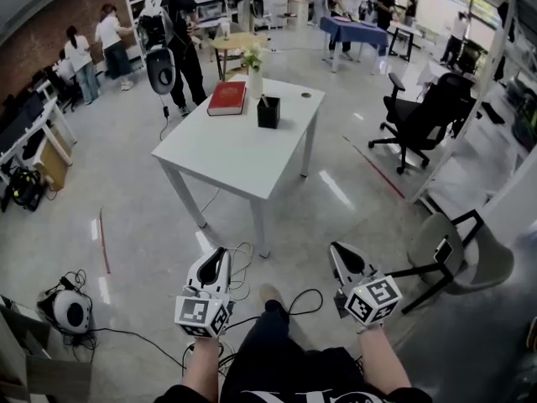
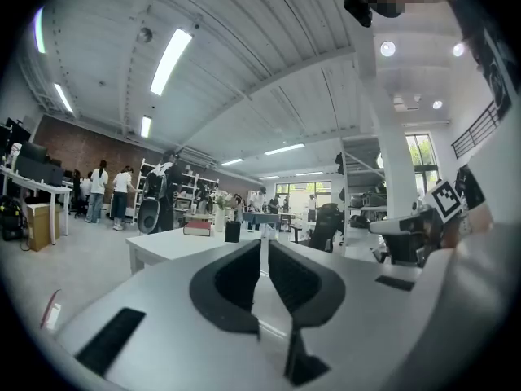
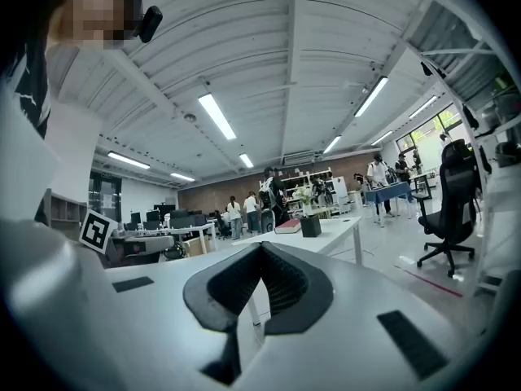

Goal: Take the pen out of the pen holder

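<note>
Across the glossy grey floor (image 1: 126, 191), a white square surface (image 1: 226, 154) is carrying the black box-shaped pen holder (image 1: 268, 112) with a thin dark pen (image 1: 264, 100) standing inside, while the barely parted left gripper (image 1: 215, 263) and the closed, empty right gripper (image 1: 342, 257) are hovering well apart from it, probably needing a level approach first.

White table (image 1: 235, 154), red book (image 1: 227, 97) beside white vase (image 1: 254, 82), black office chair (image 1: 424, 116)
</note>
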`<action>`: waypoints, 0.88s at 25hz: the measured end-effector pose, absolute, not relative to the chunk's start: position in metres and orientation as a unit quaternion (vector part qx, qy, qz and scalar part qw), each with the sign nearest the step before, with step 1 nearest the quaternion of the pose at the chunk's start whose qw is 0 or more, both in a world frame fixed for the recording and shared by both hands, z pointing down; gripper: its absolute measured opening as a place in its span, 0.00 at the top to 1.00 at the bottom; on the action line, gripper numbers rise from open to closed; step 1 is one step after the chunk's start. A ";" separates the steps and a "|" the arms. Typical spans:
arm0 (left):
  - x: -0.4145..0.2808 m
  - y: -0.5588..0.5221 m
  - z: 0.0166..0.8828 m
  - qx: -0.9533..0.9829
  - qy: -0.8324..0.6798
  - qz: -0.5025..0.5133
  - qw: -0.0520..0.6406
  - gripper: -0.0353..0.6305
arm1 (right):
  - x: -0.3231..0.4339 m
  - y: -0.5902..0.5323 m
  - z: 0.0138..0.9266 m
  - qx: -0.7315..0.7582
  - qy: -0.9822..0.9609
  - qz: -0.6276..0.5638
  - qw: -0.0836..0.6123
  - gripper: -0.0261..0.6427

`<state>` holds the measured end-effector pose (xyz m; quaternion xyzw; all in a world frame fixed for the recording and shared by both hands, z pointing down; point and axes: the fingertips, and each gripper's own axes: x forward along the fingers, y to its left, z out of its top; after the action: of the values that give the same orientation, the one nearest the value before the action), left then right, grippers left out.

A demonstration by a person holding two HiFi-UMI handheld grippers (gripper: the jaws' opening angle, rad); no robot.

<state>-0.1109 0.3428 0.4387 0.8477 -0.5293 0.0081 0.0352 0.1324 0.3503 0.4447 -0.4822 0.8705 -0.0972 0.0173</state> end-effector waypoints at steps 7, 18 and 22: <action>-0.110 0.341 0.433 0.851 -0.523 0.002 0.039 0.90 | 0.136 0.349 0.444 -0.496 0.862 -0.102 0.027 0.88; -0.111 0.280 0.444 0.854 -0.518 0.019 0.051 0.90 | 0.132 0.294 0.455 -0.486 0.865 -0.121 0.030 0.76; -0.116 0.240 0.440 0.852 -0.520 0.008 0.055 0.90 | 0.126 0.255 0.455 -0.487 0.865 -0.123 0.025 0.75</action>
<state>-0.1156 0.2397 0.4404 0.8523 -0.5202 0.0076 0.0549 0.1263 0.2548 0.4551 -0.4867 0.8645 -0.1228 0.0251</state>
